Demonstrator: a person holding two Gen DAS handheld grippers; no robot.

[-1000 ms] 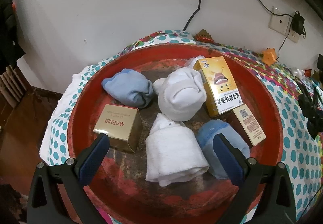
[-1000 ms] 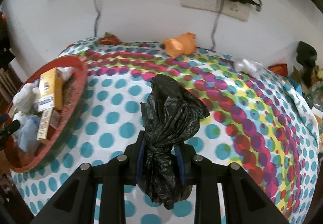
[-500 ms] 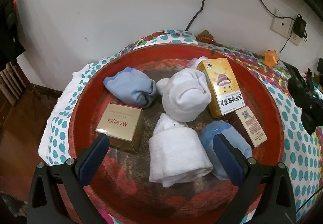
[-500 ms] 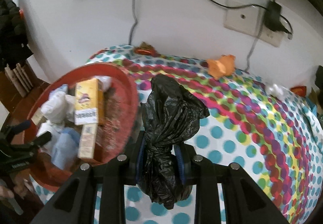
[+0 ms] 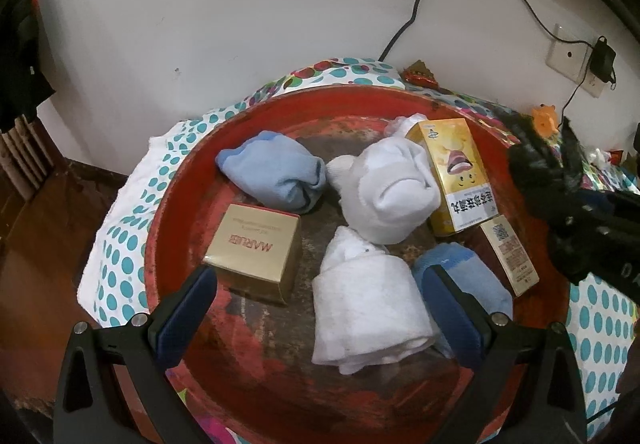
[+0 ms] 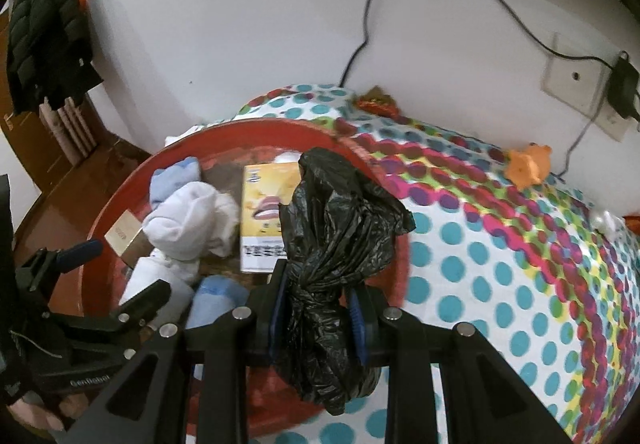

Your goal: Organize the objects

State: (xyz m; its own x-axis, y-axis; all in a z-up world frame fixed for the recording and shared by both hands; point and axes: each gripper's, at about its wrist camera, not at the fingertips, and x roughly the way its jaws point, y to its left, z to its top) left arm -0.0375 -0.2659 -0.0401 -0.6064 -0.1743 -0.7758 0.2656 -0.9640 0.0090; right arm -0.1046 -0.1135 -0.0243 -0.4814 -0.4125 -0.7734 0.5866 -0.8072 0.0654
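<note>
A round red tray (image 5: pixel 192 180) (image 6: pixel 120 200) on the dotted cloth holds rolled socks, a folded white towel (image 5: pixel 368 308), a gold box (image 5: pixel 256 244), a yellow carton (image 5: pixel 456 180) (image 6: pixel 264 220) and a narrow brown box (image 5: pixel 510 256). My left gripper (image 5: pixel 324 308) hangs open over the tray's near side, above the towel, and shows as the left gripper (image 6: pixel 116 268) in the right wrist view. My right gripper (image 6: pixel 316 308) is shut on a crumpled black plastic bag (image 6: pixel 336 228), held above the tray's right rim. The same bag (image 5: pixel 540 172) enters the left wrist view from the right.
Two pale blue sock rolls (image 5: pixel 272 172) (image 5: pixel 464 276) and a white sock bundle (image 5: pixel 388 192) crowd the tray. An orange toy (image 6: pixel 528 164) and a red wrapper (image 6: pixel 376 104) lie by the wall. A wall socket (image 6: pixel 576 84) with charger and cables is behind. Wooden floor lies left.
My right gripper has carried the black bag leftward across the dotted cloth to the tray's right rim. The bag has come further into the left wrist view. The left gripper stays put.
</note>
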